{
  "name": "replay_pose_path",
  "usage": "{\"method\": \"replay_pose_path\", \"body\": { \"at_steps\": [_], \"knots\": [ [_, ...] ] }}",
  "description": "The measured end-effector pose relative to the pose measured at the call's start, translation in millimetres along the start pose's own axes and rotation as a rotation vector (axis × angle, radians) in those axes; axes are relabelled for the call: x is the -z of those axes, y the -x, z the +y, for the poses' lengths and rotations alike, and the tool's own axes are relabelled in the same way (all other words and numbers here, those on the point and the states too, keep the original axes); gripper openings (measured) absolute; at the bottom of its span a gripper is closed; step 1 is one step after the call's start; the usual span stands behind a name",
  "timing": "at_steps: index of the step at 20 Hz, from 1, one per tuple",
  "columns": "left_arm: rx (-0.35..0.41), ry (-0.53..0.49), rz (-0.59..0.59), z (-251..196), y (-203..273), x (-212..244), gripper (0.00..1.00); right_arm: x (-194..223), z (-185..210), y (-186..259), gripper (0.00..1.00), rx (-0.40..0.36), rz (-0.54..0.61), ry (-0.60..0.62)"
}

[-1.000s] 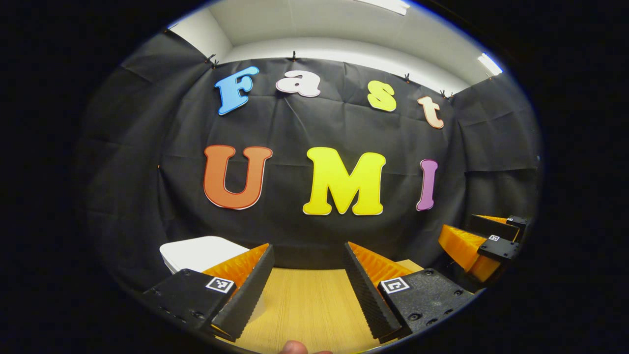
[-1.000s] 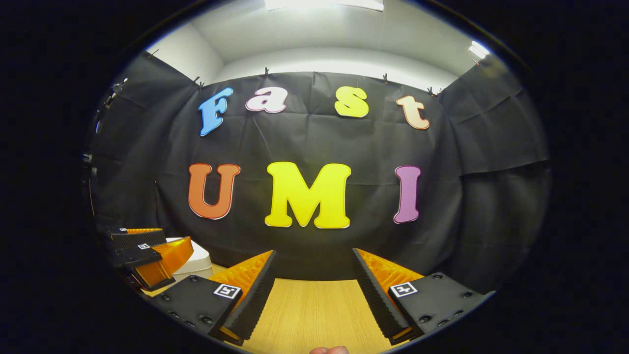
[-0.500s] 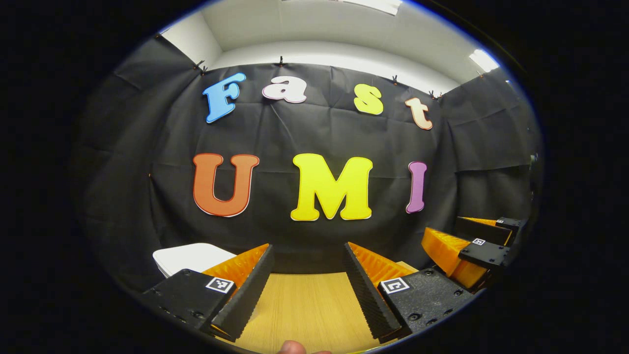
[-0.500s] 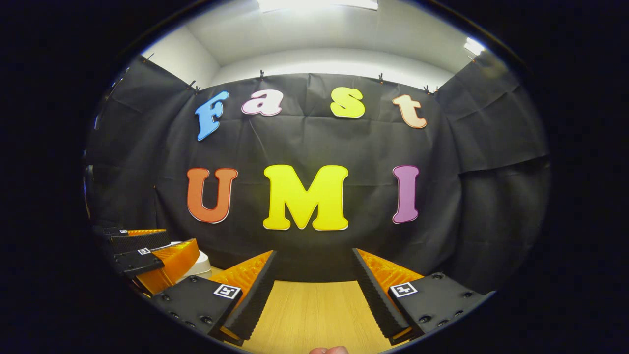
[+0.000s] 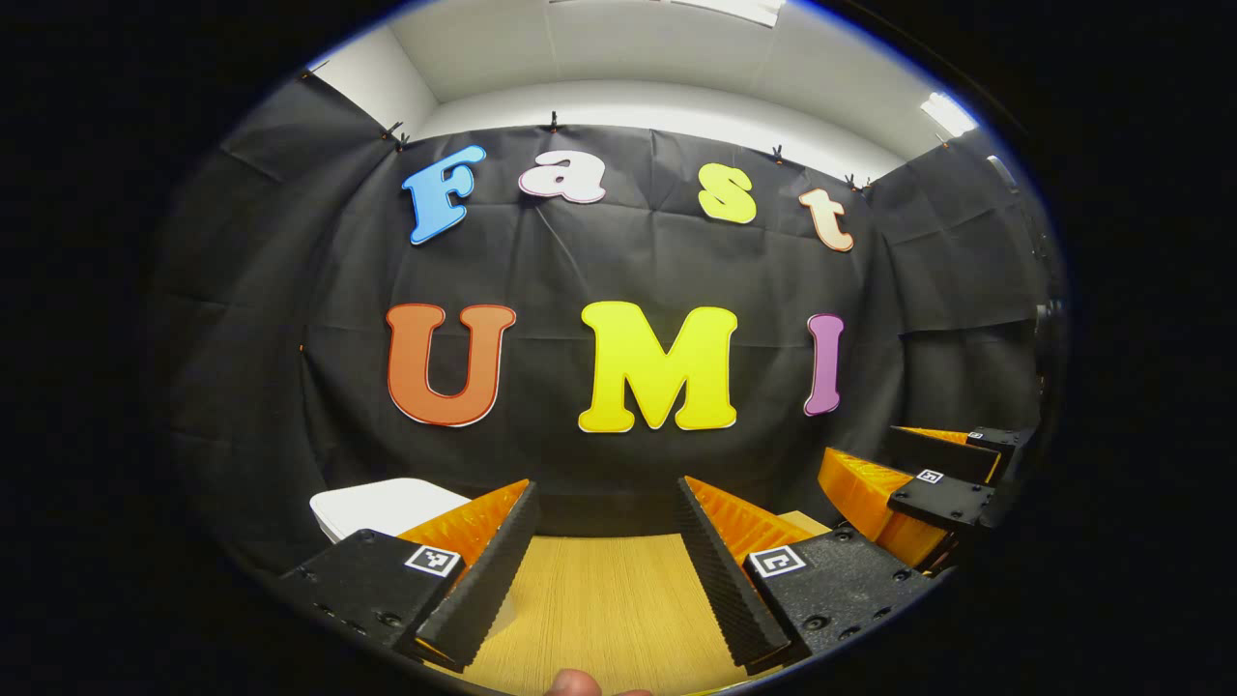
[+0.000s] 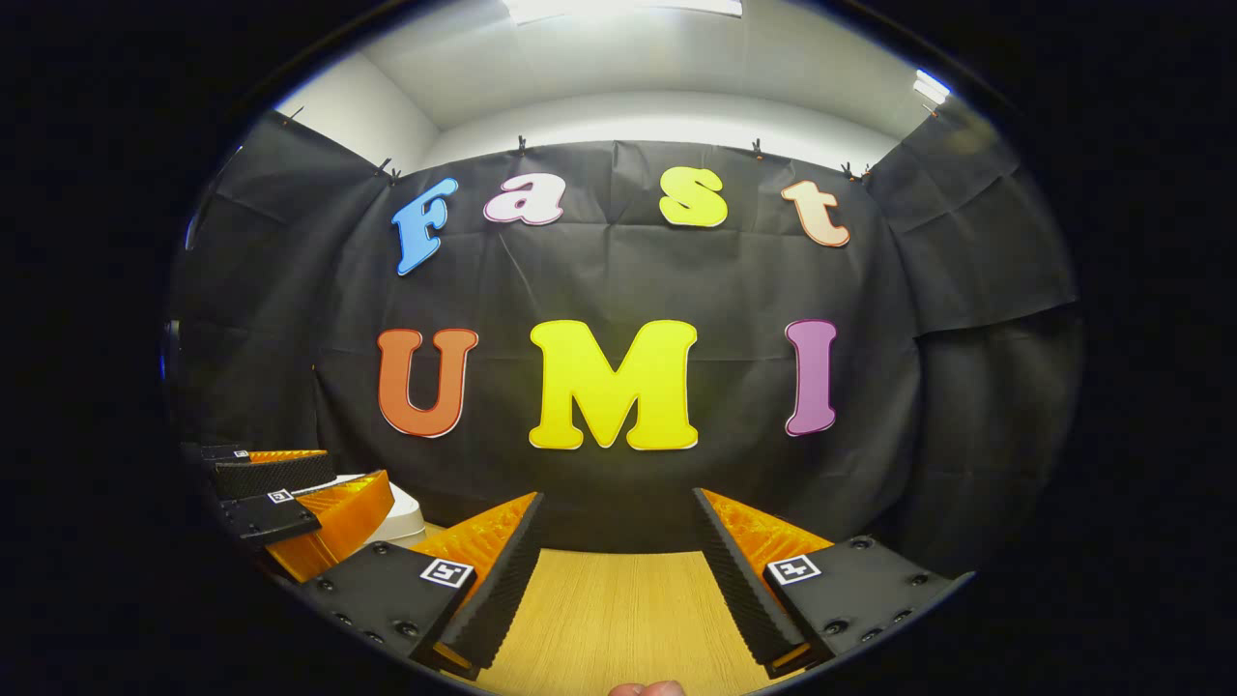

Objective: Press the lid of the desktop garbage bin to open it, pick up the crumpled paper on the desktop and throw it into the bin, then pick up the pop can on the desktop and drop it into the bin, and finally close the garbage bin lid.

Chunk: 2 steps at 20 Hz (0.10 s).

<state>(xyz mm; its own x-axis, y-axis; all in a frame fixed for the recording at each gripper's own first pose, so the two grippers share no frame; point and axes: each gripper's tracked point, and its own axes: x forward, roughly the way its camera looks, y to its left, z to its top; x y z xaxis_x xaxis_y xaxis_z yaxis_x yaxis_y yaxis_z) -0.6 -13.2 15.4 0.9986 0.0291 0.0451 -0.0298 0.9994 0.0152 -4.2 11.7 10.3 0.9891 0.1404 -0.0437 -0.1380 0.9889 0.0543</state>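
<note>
The white garbage bin (image 5: 385,503) shows its flat top at the lower left of the left gripper view, just behind my left finger. My left gripper (image 5: 604,493) hangs open over the wooden desk (image 5: 599,599) with nothing between its fingers. Farther right in that view, the right gripper (image 5: 860,448) is held level and open. In the right gripper view, my right gripper (image 6: 617,503) is open and empty above the desk (image 6: 618,619). The left gripper (image 6: 358,474) sits at the lower left there, with a bit of the bin (image 6: 404,524) behind it.
The black cloth wall (image 5: 618,271) closes off the back of the booth, close behind the desk's far edge. A fingertip (image 5: 572,684) of the holding hand shows at the bottom of the left gripper view, and another fingertip (image 6: 646,688) in the right gripper view.
Both views have shifted only slightly. In the left gripper view the right gripper has drifted a little to the left. Both grippers stay open and empty.
</note>
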Motion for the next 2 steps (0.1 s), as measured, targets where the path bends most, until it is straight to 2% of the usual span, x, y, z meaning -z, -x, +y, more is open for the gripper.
{"method": "replay_pose_path", "body": {
  "at_steps": [2],
  "knots": [
    [-0.002, 0.0, -0.004, 0.1, 0.8, -0.7, 0.92, -1.2, 0.3, -2.8, 0.94, -0.003, -0.003, 0.0]
  ]
}}
